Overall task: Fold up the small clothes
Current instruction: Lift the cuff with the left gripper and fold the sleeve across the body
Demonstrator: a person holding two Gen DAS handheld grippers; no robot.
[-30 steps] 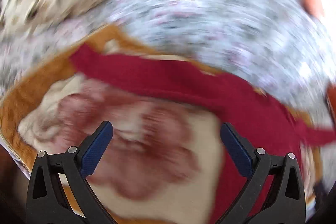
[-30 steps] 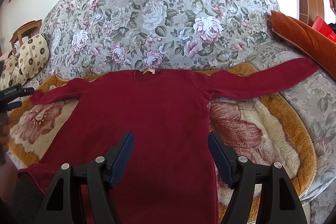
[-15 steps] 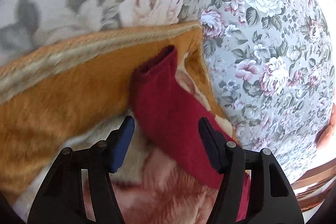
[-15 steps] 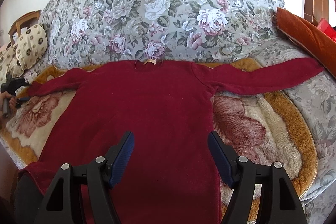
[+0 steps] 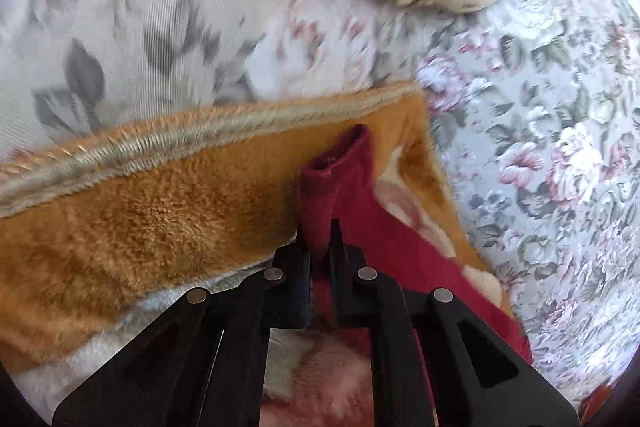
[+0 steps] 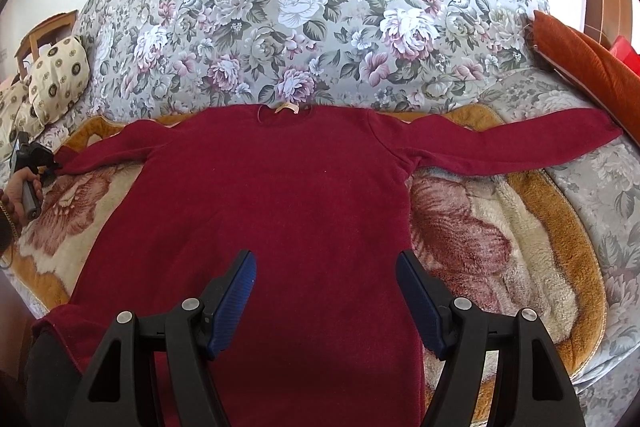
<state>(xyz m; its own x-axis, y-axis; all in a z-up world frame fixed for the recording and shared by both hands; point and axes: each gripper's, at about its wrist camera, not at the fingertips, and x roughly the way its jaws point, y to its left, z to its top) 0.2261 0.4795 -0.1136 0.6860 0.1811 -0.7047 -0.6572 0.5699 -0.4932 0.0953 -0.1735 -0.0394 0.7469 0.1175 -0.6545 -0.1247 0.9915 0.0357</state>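
STEP: first fold, sleeve grasp | GARMENT: dark red long-sleeved knit top (image 6: 280, 203) flat on plush orange-cream blanket (image 6: 520, 227) | LEFT: left gripper (image 5: 318, 239) clamped on sleeve cuff (image 5: 332, 163) | RIGHT: right gripper (image 6: 326, 287) spread wide, empty, above hem | NEXT: probably cuff across chest | VIEWS: pinch only close-up in left; whole layout only in right

You face a floral sofa (image 6: 320, 7) under bright light, with a wooden chair (image 6: 44, 31) at far left and a rust cushion (image 6: 592, 59) at right.
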